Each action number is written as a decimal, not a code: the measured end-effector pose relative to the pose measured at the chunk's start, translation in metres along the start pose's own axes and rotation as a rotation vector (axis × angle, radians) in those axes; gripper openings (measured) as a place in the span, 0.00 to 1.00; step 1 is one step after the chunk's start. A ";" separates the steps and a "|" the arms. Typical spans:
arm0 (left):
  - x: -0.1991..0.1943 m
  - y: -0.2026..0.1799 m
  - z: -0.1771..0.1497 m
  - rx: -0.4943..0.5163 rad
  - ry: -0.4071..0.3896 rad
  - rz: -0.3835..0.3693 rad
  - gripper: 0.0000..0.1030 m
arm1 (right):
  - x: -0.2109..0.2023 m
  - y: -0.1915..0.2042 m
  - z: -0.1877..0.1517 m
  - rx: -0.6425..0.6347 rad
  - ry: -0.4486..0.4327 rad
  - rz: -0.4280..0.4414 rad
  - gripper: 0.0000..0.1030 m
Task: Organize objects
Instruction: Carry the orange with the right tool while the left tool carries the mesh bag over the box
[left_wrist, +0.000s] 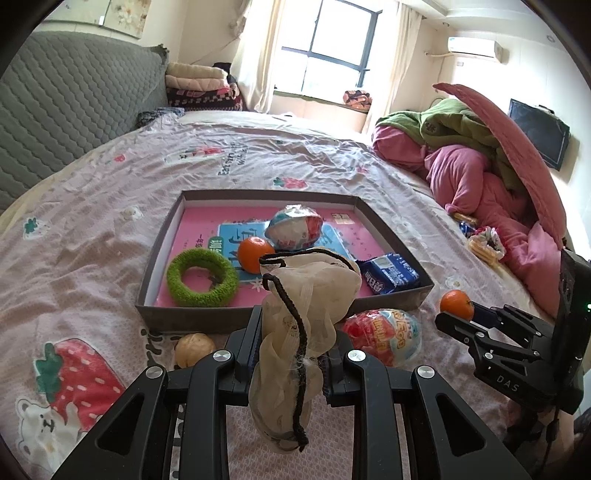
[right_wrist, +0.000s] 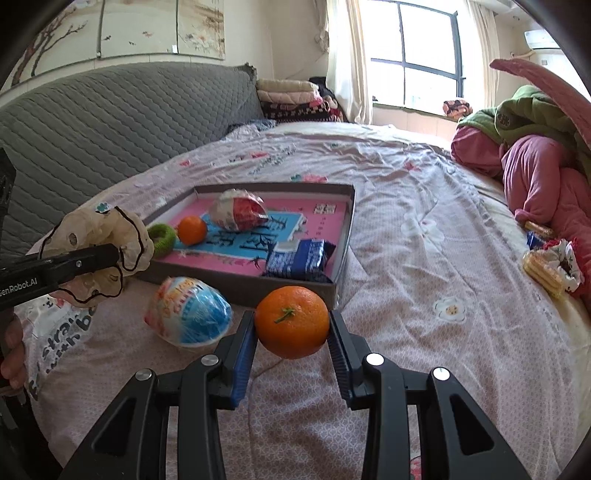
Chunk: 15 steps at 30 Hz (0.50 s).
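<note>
My left gripper (left_wrist: 295, 332) is shut on a cream scrunchie with black trim (left_wrist: 295, 325), held above the bed in front of the grey tray (left_wrist: 207, 317); it also shows in the right wrist view (right_wrist: 99, 236). My right gripper (right_wrist: 291, 325) is shut on an orange (right_wrist: 291, 321), just right of the tray's near corner (right_wrist: 295, 288); the orange also shows in the left wrist view (left_wrist: 457, 304). The tray holds a green ring (left_wrist: 202, 277), an orange (left_wrist: 255, 254), a wrapped egg toy (left_wrist: 295, 226) and a blue snack pack (left_wrist: 389, 273).
On the bed before the tray lie another wrapped egg toy (left_wrist: 384, 334) and a beige ball (left_wrist: 194, 349). Biscuits and a scrunchie (right_wrist: 550, 267) lie at the right by a pile of pink and green bedding (left_wrist: 480, 166). A grey headboard (left_wrist: 66, 110) stands at the left.
</note>
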<state>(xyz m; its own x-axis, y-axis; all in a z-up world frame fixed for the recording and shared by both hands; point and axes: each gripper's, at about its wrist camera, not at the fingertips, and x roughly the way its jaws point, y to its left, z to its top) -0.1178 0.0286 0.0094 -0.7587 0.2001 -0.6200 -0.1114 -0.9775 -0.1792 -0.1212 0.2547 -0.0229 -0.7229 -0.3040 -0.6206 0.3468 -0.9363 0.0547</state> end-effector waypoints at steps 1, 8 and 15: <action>-0.002 0.000 0.000 0.002 -0.004 0.002 0.25 | -0.002 0.001 0.001 -0.005 -0.009 0.001 0.37; -0.015 -0.002 0.003 0.012 -0.028 0.019 0.25 | -0.009 0.008 0.001 -0.036 -0.036 0.011 0.37; -0.029 0.004 0.006 0.001 -0.051 0.046 0.25 | -0.020 0.017 0.002 -0.061 -0.085 0.040 0.37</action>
<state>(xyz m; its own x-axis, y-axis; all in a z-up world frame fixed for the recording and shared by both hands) -0.1002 0.0184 0.0313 -0.7945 0.1512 -0.5881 -0.0764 -0.9857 -0.1502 -0.1022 0.2445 -0.0078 -0.7550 -0.3573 -0.5499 0.4103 -0.9115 0.0288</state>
